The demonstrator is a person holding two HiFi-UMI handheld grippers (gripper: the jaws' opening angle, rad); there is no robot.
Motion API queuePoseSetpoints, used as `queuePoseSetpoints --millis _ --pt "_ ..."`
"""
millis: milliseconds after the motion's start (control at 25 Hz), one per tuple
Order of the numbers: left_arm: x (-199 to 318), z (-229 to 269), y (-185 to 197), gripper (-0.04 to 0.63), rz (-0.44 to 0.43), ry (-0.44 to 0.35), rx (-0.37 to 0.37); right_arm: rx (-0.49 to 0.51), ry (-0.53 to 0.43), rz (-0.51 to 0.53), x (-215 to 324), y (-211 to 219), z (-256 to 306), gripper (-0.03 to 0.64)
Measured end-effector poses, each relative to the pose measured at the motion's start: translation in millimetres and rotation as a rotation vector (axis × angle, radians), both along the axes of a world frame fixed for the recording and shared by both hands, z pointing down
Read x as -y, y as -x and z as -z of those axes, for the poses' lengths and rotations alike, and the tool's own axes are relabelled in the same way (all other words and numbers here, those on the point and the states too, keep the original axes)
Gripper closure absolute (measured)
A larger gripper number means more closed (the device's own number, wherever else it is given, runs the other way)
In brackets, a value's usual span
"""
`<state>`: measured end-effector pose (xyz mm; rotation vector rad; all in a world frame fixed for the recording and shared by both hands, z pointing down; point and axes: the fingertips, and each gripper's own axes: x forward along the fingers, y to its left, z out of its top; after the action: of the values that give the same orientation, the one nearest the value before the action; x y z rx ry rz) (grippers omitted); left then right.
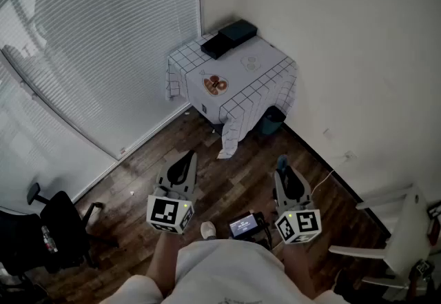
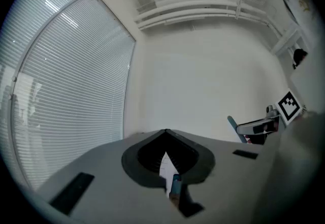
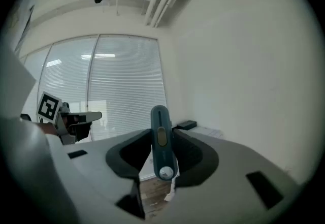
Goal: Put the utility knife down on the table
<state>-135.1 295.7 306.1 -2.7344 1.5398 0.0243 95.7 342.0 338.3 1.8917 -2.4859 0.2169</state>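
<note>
In the right gripper view a teal utility knife (image 3: 160, 131) stands upright between the dark jaws of my right gripper (image 3: 162, 159), which is shut on it. From the head view its tip (image 1: 282, 160) pokes out beyond the right gripper (image 1: 284, 170), held low over the wood floor. My left gripper (image 1: 187, 158) hangs beside it; its jaws (image 2: 166, 136) meet at the tips with nothing in them. The table (image 1: 265, 65), under a white checked cloth, stands in the far corner, well ahead of both grippers.
Two black boxes (image 1: 229, 38) and a plate (image 1: 215, 83) lie on the table. A teal bin (image 1: 272, 120) sits under its right side. A black office chair (image 1: 55, 227) stands at the left, white furniture (image 1: 403, 227) at the right. Blinds cover the left wall.
</note>
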Motion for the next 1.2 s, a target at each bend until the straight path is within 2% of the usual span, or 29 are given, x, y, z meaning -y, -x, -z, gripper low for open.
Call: queuePoseSetpoints --millis 200,560,840,1200 --pt "-32.2 10.2 -26.1 0.588 -0.055 0.038 0.009 0.057 -0.034 0.04 -15.2 -12.0 20.8 0.476" --pt "-59.2 5.0 -34.0 0.588 0.038 0.05 0.021 0.095 -0.045 0.106 -13.2 -28.6 20.9 0.476" --pt "-62.5 4.6 -55.0 0.588 0.053 0.052 0.028 0.098 -0.043 0.152 -15.4 -37.6 16.4 0.476" --pt "-40.4 -1.7 -79.3 0.588 0.023 0.058 0.037 0.093 -0.028 0.123 0.5 -58.4 14.8 0.476"
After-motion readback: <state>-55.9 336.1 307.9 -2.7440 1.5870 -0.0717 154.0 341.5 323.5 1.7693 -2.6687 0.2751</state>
